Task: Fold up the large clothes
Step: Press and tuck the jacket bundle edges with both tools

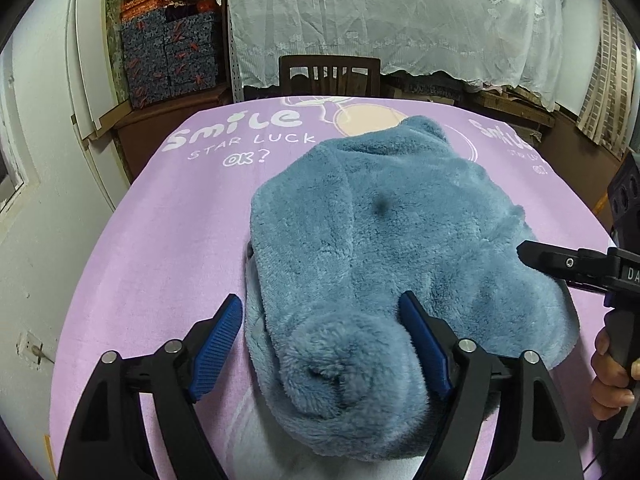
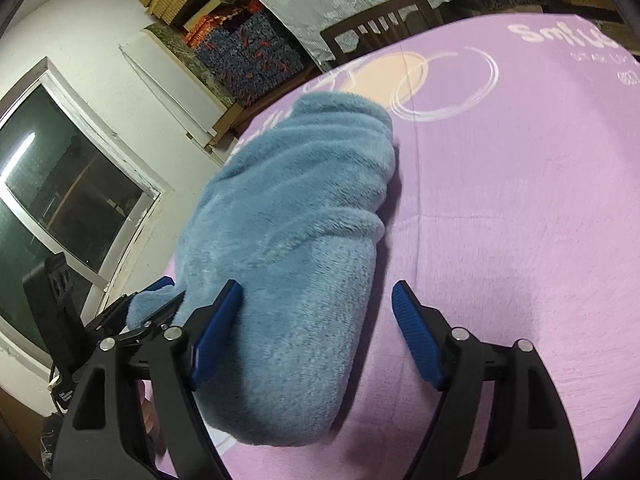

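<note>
A blue-grey fleece garment [image 1: 384, 240] lies folded into a thick bundle on the counter [image 1: 160, 240], which is covered by a lilac cloth printed with "Smile STAR LUCK OK?" [image 1: 240, 136]. In the left wrist view the bundle fills the middle of the frame and runs from 12 o'clock down to 6 o'clock, its rolled near end [image 1: 352, 364] bulging up between the fingers.

The left tool [image 1: 322, 348] has its blue pads spread wide apart, one on either side of that rolled end; the pad at 3 o'clock [image 1: 424, 344] sits against the fleece, while the pad at 9 o'clock [image 1: 218, 346] is over the cloth just beside it.

The right tool [image 2: 316, 336] is also spread apart. Its pad at 9 o'clock [image 2: 218, 332] lies against the garment [image 2: 288, 220], and the pad at 3 o'clock [image 2: 416, 336] hangs over bare lilac cloth. In the left wrist view this tool enters from 3 o'clock, its black tip [image 1: 532, 254] touching the bundle's edge, with a hand [image 1: 612, 376] gripping its handle.

Beyond the counter at 12 o'clock stands a dark wooden chair [image 1: 330, 74], backed by a white lace curtain [image 1: 392, 16]. Patterned boxes [image 1: 172, 56] are stacked at 10 o'clock.
</note>
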A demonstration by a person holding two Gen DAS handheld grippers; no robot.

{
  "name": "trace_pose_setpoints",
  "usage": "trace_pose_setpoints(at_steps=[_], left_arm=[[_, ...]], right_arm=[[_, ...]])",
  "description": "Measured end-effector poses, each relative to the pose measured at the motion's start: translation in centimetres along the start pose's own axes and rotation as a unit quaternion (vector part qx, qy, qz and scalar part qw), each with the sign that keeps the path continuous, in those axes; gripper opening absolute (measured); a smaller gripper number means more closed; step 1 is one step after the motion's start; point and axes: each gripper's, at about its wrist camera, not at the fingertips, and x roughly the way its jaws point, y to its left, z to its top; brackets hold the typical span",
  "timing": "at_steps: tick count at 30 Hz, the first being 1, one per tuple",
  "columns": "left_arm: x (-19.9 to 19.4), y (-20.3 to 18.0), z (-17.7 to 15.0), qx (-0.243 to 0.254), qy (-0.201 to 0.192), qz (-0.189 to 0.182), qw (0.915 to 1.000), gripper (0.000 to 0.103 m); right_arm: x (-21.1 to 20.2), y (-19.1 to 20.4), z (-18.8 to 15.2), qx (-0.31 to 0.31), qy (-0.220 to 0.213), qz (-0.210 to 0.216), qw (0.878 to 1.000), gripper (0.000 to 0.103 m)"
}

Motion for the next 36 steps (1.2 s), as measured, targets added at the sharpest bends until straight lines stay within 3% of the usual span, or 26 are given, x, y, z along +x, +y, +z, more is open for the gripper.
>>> trace_pose_setpoints(at_steps=[5,9,14,18,21,27,32,36], left_arm=[[-0.3,1.8,0.6,-0.043,-0.001,-0.033,0.9985,0.084],[-0.4,3.4,1.0,-0.082,-0.009,-0.050,0.9954,0.084],[0.4,5.4,1.2,-0.137,0.007,-0.094,0.9861,0.084],[1.0,5.0,1.1,-0.130,0.016,-0.095,0.9868,0.084],[1.6,4.5,1.0,-0.121,0.025,-0.093,0.9880,0.084],[2.4,4.4,0.7,-0.123,0.035,-0.095,0.9872,0.088],[2.6,4.6,0.6,-0.128,0.037,-0.098,0.9863,0.088],[2.6,4.7,0.7,-0.129,0.039,-0.101,0.9858,0.088]], right_arm=[[0.1,-0.4,0.1,0.012,0.001,0.007,1.000,0.074],[-0.9,0.7,0.5,-0.008,-0.025,-0.006,1.000,0.069],[-0.9,1.0,2.4,-0.001,-0.052,-0.020,0.998,0.054],[-0.4,1.1,4.4,0.006,-0.065,-0.023,0.998,0.041],[1.2,0.9,5.5,0.014,-0.051,-0.031,0.998,0.029],[4.5,-0.8,7.1,0.030,-0.024,-0.053,0.998,0.029],[5.4,-1.2,9.0,0.030,-0.020,-0.066,0.997,0.039],[5.5,-2.0,9.9,0.056,-0.014,-0.055,0.997,0.039]])
